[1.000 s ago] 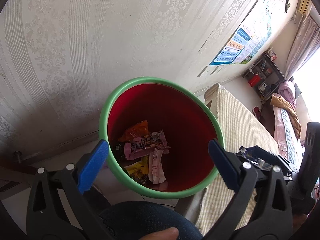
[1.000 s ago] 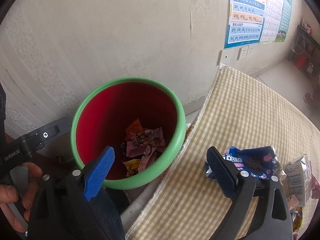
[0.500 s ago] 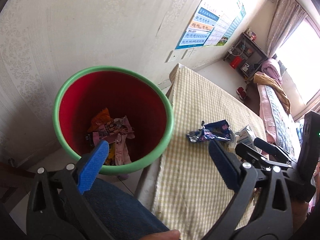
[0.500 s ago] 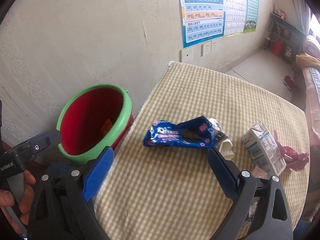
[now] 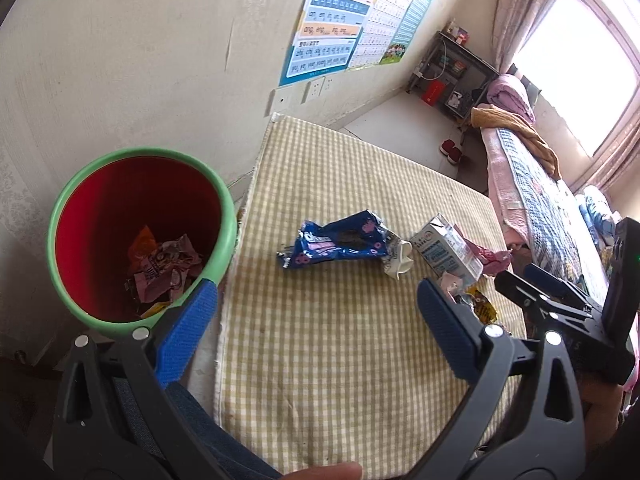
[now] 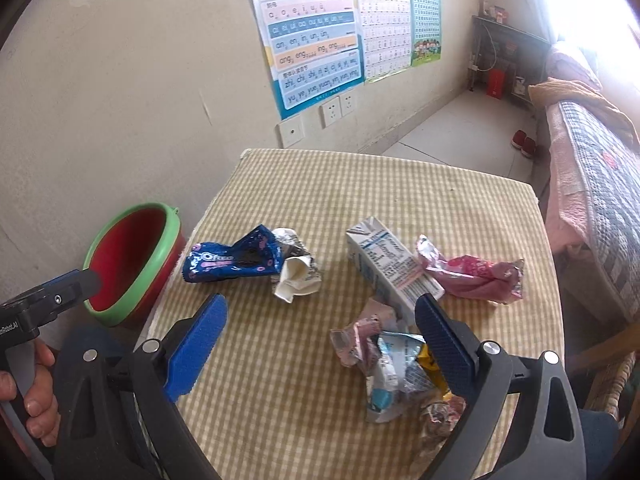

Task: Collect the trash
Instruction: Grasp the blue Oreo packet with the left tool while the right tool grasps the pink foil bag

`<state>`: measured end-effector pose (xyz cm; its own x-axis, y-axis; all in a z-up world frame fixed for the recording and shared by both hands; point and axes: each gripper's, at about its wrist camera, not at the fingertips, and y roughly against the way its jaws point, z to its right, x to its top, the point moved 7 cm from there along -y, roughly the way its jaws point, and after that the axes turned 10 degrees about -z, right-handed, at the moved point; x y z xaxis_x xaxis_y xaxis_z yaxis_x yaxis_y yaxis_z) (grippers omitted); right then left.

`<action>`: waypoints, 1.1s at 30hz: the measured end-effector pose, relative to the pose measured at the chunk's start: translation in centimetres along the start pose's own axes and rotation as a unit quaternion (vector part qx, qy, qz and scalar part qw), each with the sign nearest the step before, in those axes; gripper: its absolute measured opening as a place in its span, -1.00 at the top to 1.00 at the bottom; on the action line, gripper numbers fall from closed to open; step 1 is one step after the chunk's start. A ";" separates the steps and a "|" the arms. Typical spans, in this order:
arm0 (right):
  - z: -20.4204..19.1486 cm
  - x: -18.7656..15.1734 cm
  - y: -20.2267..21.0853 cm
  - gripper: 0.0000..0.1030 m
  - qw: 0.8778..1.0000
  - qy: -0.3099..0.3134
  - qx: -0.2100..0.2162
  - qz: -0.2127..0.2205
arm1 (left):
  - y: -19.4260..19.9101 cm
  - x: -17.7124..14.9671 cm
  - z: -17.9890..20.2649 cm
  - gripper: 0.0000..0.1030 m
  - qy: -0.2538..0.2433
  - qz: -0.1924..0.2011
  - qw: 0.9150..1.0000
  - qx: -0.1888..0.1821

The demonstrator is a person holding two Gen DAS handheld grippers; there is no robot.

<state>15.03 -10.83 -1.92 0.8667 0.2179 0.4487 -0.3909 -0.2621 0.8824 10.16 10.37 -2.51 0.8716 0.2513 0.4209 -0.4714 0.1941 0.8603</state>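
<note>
A red bin with a green rim [image 5: 140, 236] [image 6: 132, 256] stands left of the checked table [image 5: 340, 360] [image 6: 440, 208] and holds several wrappers. On the table lie a blue Oreo wrapper [image 5: 336, 240] [image 6: 232, 260], a crumpled white wrapper [image 6: 298, 280], a milk carton [image 5: 448, 250] [image 6: 388, 268], a pink wrapper [image 6: 472, 276] and a pile of crumpled wrappers [image 6: 396, 368]. My left gripper [image 5: 316, 328] is open and empty above the table's near left edge. My right gripper [image 6: 320, 340] is open and empty, above the table just short of the pile.
A wall with posters [image 6: 312, 40] and sockets [image 6: 340, 108] runs behind the table. A bed with a pink cover [image 5: 540, 184] stands on the right. A shelf [image 6: 508, 60] stands in the far corner. The person's knee [image 5: 200, 420] is at the table's near edge.
Both grippers swung right, away from the bin and over the table. The trash on the table has come into view. Both stay open and empty.
</note>
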 end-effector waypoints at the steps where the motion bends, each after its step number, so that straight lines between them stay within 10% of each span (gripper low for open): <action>1: 1.0 -0.2 0.2 -0.78 1.000 -0.008 -0.004 0.001 | -0.2 0.0 0.4 -0.89 -0.003 -0.002 1.000 -0.001; 33: 16.1 0.5 -4.9 -0.78 0.989 -0.126 -0.066 -0.032 | -11.6 3.0 -0.2 -0.89 0.009 -0.083 0.996 0.016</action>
<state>22.42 -24.60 -8.30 0.9345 -0.0154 0.3555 -0.3545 -0.1273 0.9263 18.25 9.12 -11.26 0.9346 0.2353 0.2667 -0.3158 0.2042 0.9266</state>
